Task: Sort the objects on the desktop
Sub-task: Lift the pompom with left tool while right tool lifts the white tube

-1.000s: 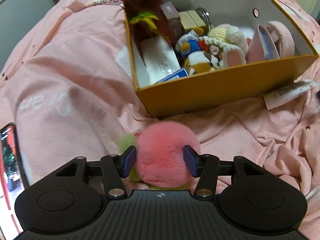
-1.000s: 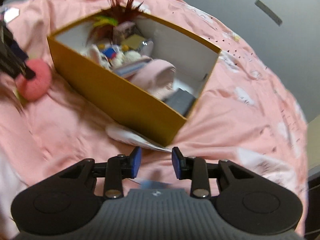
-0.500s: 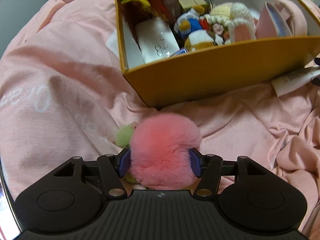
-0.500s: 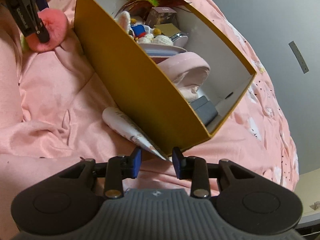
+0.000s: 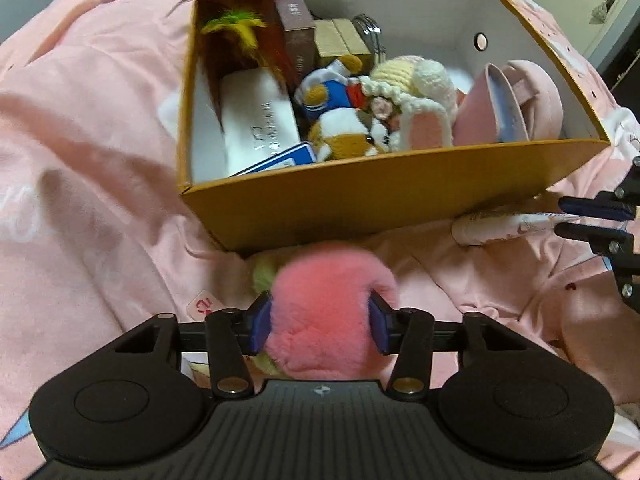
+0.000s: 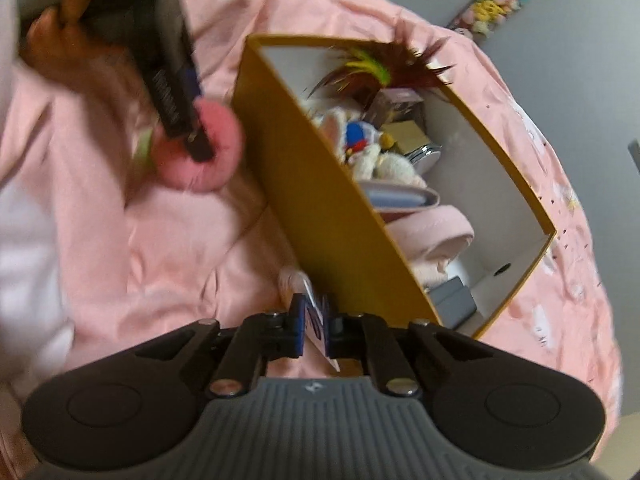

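Observation:
My left gripper point(image 5: 318, 322) is shut on a fluffy pink pom-pom point(image 5: 332, 304) with a pale green tuft point(image 5: 262, 276), just in front of the yellow box's near wall point(image 5: 360, 208). The pom-pom also shows in the right wrist view point(image 6: 208, 156), with the left gripper's fingers point(image 6: 188, 128) on it. My right gripper point(image 6: 312, 326) is shut on the flat end of a pink-white tube point(image 6: 310, 304) that lies against the box's wall point(image 6: 320, 200). The tube point(image 5: 500, 224) and right gripper point(image 5: 592, 220) also show in the left wrist view.
The open box holds a feather toy point(image 5: 240, 28), small cartons point(image 5: 298, 32), a white case point(image 5: 256, 116), plush toys point(image 5: 380, 108) and pink pouches point(image 5: 516, 100). Everything rests on a rumpled pink bedsheet point(image 5: 88, 160). A grey wall point(image 6: 580, 80) lies beyond the bed.
My left gripper has closed on the pom-pom and moved it up to the box. My right gripper has moved onto the tube's end and closed on it.

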Motion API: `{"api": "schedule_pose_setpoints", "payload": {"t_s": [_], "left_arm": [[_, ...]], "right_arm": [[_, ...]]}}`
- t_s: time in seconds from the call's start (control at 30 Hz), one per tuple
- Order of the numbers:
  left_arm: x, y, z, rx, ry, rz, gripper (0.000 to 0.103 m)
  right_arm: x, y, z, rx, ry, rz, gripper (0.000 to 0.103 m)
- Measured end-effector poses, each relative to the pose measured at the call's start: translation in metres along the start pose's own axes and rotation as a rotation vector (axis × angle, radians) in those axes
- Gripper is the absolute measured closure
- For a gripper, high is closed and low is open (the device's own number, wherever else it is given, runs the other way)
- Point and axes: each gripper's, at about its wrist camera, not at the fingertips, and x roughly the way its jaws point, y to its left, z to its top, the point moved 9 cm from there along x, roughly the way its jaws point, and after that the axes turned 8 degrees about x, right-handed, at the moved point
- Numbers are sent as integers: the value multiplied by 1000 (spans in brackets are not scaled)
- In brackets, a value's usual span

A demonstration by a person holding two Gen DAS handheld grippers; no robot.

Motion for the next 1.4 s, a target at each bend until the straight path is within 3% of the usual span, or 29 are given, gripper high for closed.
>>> {"api": "schedule_pose_setpoints", "payload": {"t_s": [0.2,0.4,0.6,0.67,0.73,0.87,1.0,1.2,1.4], "left_arm": [[6,8,-9,-27,-9,2,33],[17,13,-10,-53,28,8,29],[27,11,-14,-27,59,23,30],[28,11,-15,-26,60,24,37],[26,12,-15,-31,51,23,42],[20,15,-15,-46,29,21,47],[16,16,-12,-48,4,22,48],[-7,18,-8,-91,-67,-72,49],[-38,7,10,-102,-140,-129,49]], "right_arm": [[9,-14,4,206,-104,-6,86],[18,-13,-6,223,-88,-32,77],[27,-10,-14,223,-71,-28,75],[29,-10,-18,227,-54,-28,76],[26,-9,-18,240,-59,-8,85],[16,-6,-12,272,-76,52,94],[5,-16,-3,366,-77,84,96],[-12,-35,0,585,-104,170,97],[-33,-36,1,699,-160,137,97]]}}
